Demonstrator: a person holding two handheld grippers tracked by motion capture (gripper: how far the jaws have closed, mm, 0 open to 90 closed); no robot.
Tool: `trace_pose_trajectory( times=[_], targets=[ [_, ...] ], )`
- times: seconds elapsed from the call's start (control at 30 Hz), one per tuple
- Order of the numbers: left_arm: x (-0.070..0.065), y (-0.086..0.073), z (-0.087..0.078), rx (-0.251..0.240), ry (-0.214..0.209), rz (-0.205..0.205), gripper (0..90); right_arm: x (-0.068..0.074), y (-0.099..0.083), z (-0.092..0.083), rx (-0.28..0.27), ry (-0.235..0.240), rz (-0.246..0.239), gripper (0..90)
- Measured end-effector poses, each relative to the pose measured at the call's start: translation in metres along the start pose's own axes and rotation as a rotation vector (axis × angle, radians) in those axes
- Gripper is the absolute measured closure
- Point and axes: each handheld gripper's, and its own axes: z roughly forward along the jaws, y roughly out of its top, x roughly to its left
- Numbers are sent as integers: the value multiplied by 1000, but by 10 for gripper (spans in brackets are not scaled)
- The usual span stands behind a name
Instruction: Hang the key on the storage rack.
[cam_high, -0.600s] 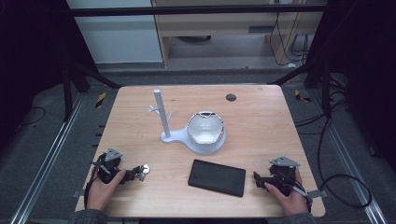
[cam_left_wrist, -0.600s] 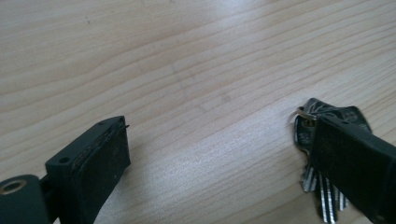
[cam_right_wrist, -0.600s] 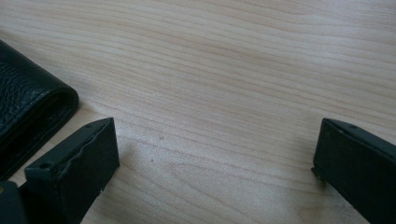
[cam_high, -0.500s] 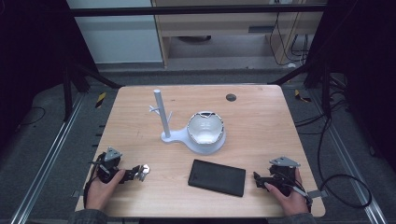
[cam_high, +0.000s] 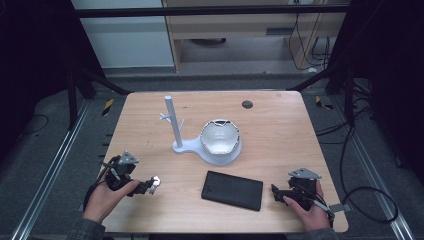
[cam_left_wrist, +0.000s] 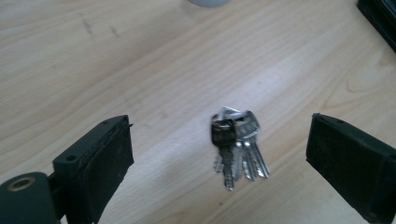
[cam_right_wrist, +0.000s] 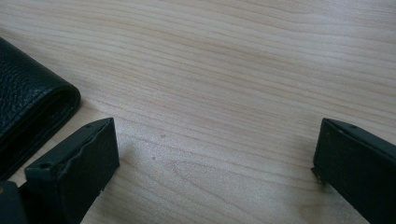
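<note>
A small bunch of keys (cam_left_wrist: 234, 143) lies flat on the wooden table (cam_high: 280, 135), between the wide-apart jaws of my left gripper (cam_left_wrist: 219, 140), and neither pad touches it. From above, the keys (cam_high: 156, 181) glint at the tip of the left gripper (cam_high: 148, 186), near the table's front left. A black leather wallet (cam_high: 232, 190) lies at the front centre. My right gripper (cam_high: 278, 194) rests just right of it, open and holding nothing. In the right gripper view the wallet's (cam_right_wrist: 28, 116) edge sits left of the open right gripper (cam_right_wrist: 215, 140).
A white stand (cam_high: 186, 146) with an upright branched post (cam_high: 171, 117) and a round white bowl (cam_high: 220, 138) occupies the table's middle. A small dark disc (cam_high: 247, 104) lies near the far edge. Dark metal frame rails flank the table.
</note>
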Motion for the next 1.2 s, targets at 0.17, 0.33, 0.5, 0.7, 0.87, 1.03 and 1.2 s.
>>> trace_pose_trajectory(
  times=[0.17,0.33,0.5,0.7,0.87,1.03,1.2],
  targets=[
    [-12,5,14,130,-14,50,157,0,0,0,0,0,0,4],
    [-11,7,24,197,-27,56,331,0,0,0,1,0,2,4],
    [-10,9,33,239,-34,59,444,0,0,0,1,0,2,4],
    [-7,10,39,257,-40,50,545,0,0,0,1,0,1,4],
    [-2,9,38,254,-61,39,693,1,0,0,1,1,1,4],
    [1,10,34,261,-76,54,814,1,0,0,1,2,1,4],
    [1,11,34,273,-83,76,896,1,0,0,1,1,1,4]
  ],
)
